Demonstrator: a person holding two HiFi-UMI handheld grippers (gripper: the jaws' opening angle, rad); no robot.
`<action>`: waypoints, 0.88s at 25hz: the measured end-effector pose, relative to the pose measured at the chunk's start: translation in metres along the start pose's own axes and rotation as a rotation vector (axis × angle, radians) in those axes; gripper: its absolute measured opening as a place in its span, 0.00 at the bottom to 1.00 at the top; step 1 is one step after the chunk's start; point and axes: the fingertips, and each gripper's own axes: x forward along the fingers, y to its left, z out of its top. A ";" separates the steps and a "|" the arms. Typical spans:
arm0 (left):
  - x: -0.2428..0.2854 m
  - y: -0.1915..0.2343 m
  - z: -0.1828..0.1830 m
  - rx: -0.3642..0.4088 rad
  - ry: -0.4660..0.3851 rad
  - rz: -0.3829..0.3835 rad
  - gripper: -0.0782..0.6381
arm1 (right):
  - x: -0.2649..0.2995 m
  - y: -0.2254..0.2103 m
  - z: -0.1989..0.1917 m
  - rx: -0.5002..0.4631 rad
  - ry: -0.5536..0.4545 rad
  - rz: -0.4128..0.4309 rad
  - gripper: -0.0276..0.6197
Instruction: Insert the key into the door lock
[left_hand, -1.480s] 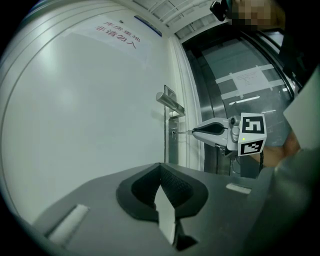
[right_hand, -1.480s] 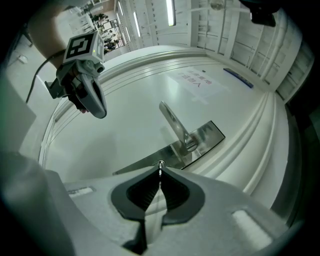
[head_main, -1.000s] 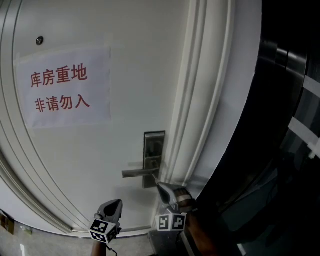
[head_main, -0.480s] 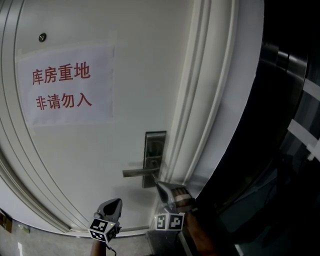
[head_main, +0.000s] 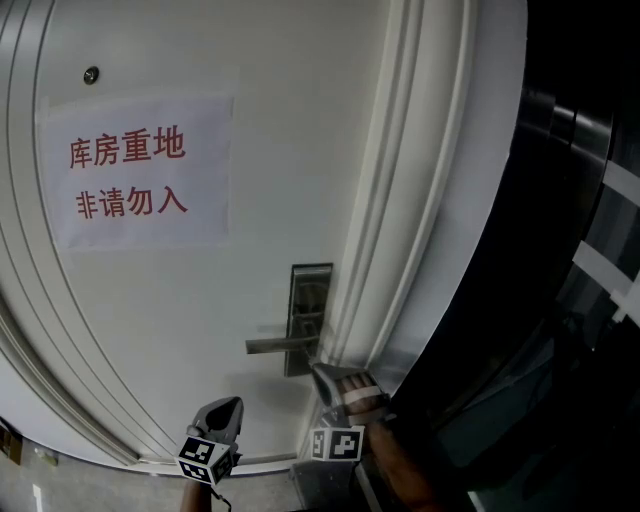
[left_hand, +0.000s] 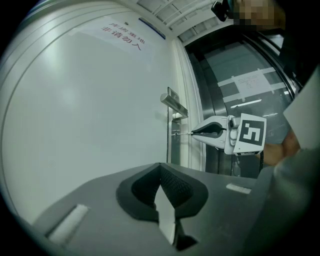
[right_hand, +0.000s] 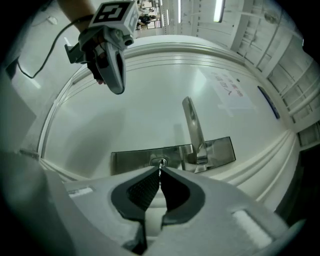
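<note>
Two grey two-jaw grippers face a white door (head_main: 180, 330). The right gripper (right_hand: 159, 175) is clenched on a thin silver metal key (left_hand: 182, 133), whose tip sits in the round keyhole (right_hand: 159, 162) of the brushed-steel lock plate (right_hand: 132, 160) — below the steel lever handle (right_hand: 192, 127). The left gripper (left_hand: 160, 169) hangs apart from the lock plate — jaws together, empty.

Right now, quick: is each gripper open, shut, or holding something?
Left gripper: shut, nothing between its jaws.
Right gripper: shut on the key, whose tip is at the keyhole.
</note>
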 end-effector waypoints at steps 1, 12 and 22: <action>0.000 0.000 0.000 -0.001 -0.001 0.001 0.11 | 0.000 0.000 0.000 -0.016 0.003 0.000 0.06; -0.003 0.000 -0.002 -0.008 -0.005 0.010 0.11 | 0.004 0.003 0.007 -0.064 0.020 -0.003 0.06; -0.003 -0.001 0.000 -0.003 -0.010 0.011 0.11 | 0.008 0.002 0.009 -0.052 0.019 -0.002 0.06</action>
